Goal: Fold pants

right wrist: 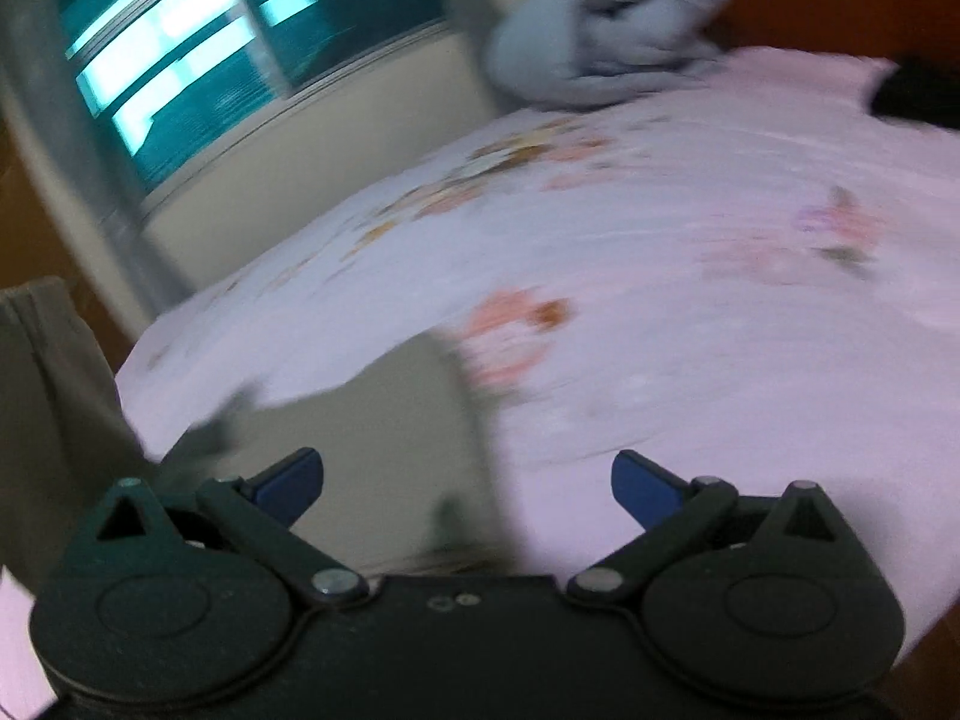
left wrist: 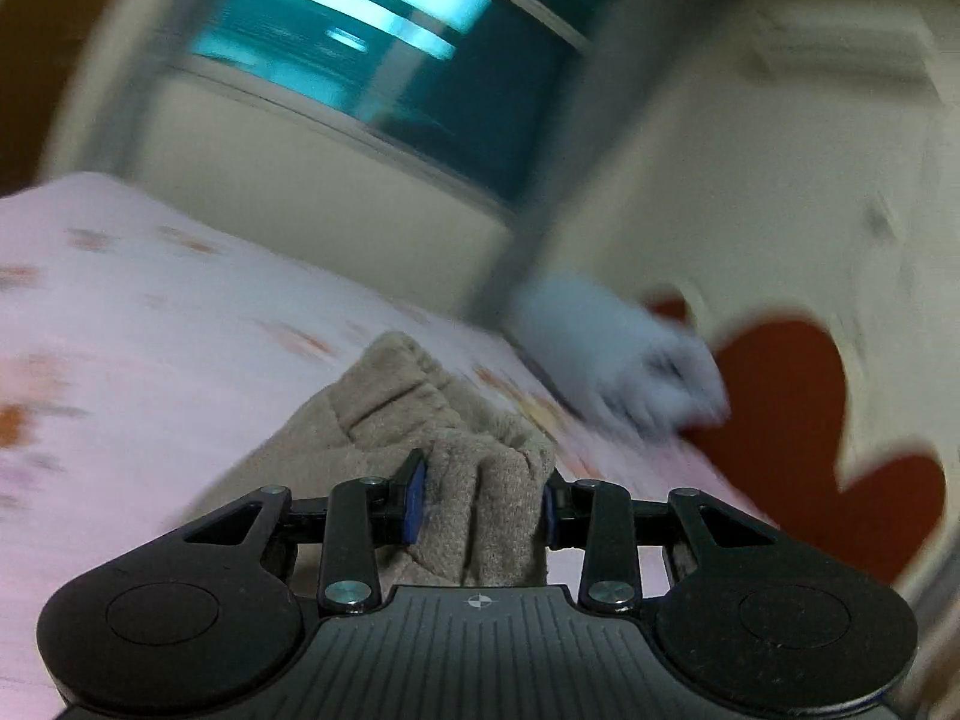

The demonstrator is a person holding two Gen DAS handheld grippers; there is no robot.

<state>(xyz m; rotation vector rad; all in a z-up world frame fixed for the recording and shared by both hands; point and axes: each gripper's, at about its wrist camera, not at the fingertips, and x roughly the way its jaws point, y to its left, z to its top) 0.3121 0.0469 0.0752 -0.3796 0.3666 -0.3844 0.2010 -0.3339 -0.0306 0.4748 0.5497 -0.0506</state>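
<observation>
The beige pants (left wrist: 420,420) are bunched at the waistband between the blue pads of my left gripper (left wrist: 480,495), which is shut on them above the pink bed sheet (left wrist: 150,330). In the right wrist view, part of the pants (right wrist: 414,456) lies on the sheet just ahead of my right gripper (right wrist: 468,480), and another part (right wrist: 48,396) hangs at the left edge. My right gripper is open and empty, its blue fingers (right wrist: 645,489) spread wide. Both views are blurred.
A pink flowered sheet (right wrist: 690,252) covers the bed. A folded grey-blue garment (right wrist: 606,30) lies at the bed's far end, also in the left wrist view (left wrist: 624,354). A window (left wrist: 390,54) and a headboard with red hearts (left wrist: 792,420) stand behind.
</observation>
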